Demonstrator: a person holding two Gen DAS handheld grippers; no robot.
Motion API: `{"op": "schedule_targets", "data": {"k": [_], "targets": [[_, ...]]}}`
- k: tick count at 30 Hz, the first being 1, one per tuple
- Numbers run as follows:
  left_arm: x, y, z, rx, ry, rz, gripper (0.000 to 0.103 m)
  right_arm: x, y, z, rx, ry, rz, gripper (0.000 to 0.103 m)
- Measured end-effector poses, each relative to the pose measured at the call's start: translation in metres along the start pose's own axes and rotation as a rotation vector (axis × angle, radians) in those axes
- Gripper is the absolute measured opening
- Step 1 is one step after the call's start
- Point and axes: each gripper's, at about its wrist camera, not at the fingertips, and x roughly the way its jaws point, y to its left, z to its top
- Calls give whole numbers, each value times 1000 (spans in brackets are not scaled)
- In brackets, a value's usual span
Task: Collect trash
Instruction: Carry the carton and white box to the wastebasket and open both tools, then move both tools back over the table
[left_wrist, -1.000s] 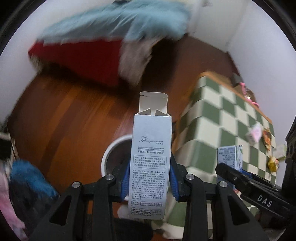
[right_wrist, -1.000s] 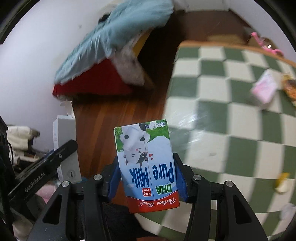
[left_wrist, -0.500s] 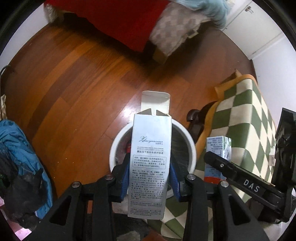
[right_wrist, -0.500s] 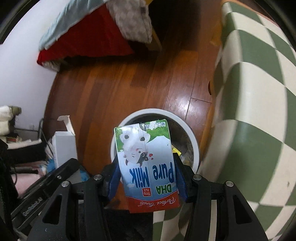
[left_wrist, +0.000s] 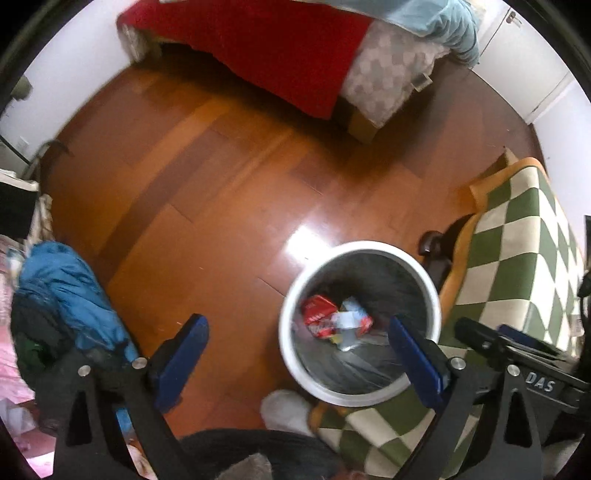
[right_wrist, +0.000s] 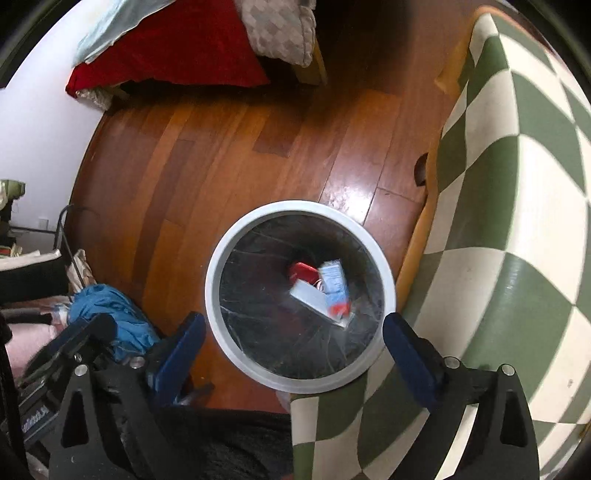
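Both the left tongs (left_wrist: 297, 354) and right tongs (right_wrist: 291, 349) now gape wide and empty above the trash bin (right_wrist: 221, 314); the milk carton (right_wrist: 334, 284) and white box (right_wrist: 308, 297) have dropped inside.

A wooden plank floor (left_wrist: 221, 192) fills most of both views, with a bright glare patch near its middle. At the far side stands a bed draped in a red blanket (left_wrist: 280, 48), with a grey checkered cover (left_wrist: 388, 74) hanging over its corner and a pale blue quilt (left_wrist: 436, 22) on top. A green-and-cream checkered cloth with an orange border (right_wrist: 517, 221) covers the surface on the right, and a crumpled blue garment (left_wrist: 70, 291) lies in a pile at the left edge.
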Motion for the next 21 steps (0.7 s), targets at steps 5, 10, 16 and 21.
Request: {"op": "schedule_targets", "data": {"k": [5,10,16,21], "targets": [[-15,2,-7,25,-48,71,99,-24,8,-12,-56,-37,-108,99],[-31,-4,-15,62,-104,96,102,-41,10,-26,-105,-66,-201,102],[-50,-14,-22,91,-138,106,103,-59,7,-39,-107,-90,-199,103],[-77,-21,-27,101,-184,107,103,-91,5,-44,-92,-150,-168,103]]}}
